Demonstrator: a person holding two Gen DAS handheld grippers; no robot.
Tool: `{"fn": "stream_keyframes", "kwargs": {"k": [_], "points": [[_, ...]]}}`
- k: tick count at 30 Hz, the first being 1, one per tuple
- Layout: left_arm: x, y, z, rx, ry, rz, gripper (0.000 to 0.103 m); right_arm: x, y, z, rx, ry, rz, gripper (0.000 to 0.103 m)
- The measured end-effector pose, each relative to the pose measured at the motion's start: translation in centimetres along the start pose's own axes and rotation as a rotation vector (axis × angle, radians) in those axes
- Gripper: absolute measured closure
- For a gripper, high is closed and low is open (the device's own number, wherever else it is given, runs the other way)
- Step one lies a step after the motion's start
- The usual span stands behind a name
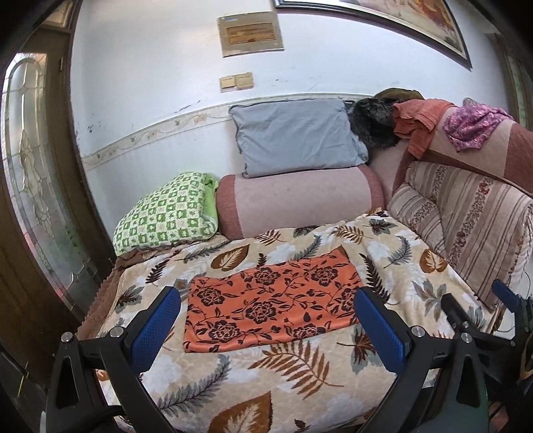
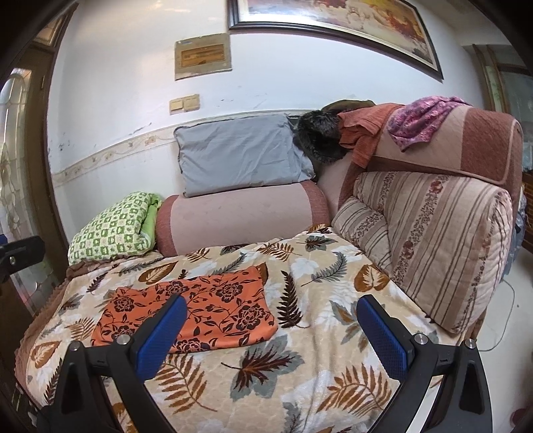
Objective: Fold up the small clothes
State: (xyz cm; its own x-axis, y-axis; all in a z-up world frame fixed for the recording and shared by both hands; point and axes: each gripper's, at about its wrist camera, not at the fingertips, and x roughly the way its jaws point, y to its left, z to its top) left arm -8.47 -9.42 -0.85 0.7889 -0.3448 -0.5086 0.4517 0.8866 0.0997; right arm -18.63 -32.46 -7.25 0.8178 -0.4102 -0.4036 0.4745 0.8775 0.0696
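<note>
1. A leaf-patterned blanket (image 1: 299, 383) in beige, brown and grey covers the seat of a sofa and serves as the working surface
2. An orange floral cloth (image 1: 269, 299) lies flat on the blanket as a neat rectangle, roughly in the middle of the seat, touching nothing else
3. The left gripper (image 1: 266, 329) hangs above the near edge of the blanket, its blue-padded jaws spread wide and holding nothing; the cloth shows between them
4. The right gripper (image 2: 271, 336) is likewise released and empty, near the front of the seat, with the cloth to its left and partly behind its left finger
5. At the far end of the seat sits a pink bolster (image 1: 296, 203), with a grey pillow (image 1: 296, 136) leaning on the wall above it and a green checked pillow (image 1: 166, 213) to its left
6. On the right, striped cushions (image 2: 433, 239) lean against the sofa back, where a purple cloth (image 2: 423, 120) and an orange towel (image 2: 363, 133) are draped
7. The white wall carries a framed picture (image 2: 333, 23), light switches (image 2: 185, 103) and a patterned border; a glazed door (image 1: 30, 186) stands at the left
</note>
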Motion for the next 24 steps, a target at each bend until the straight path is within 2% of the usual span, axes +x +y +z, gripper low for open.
{"fn": "stream_keyframes", "kwargs": {"k": [6,15,24], "points": [[1.1,4.3,-1.1,-0.072,0.011,0.058,0.0,0.7,2.3,1.5,-0.013,0.0,0.038,0.0],[2.5,10.1,-2.2,-0.151,0.01,0.129,0.0,2.8,9.0,2.0,-0.112,0.021,0.097,0.0],[3.9,13.0,-2.4,-0.183,0.004,0.159,0.0,4.1,12.8,2.2,-0.167,0.02,0.12,0.0]]}}
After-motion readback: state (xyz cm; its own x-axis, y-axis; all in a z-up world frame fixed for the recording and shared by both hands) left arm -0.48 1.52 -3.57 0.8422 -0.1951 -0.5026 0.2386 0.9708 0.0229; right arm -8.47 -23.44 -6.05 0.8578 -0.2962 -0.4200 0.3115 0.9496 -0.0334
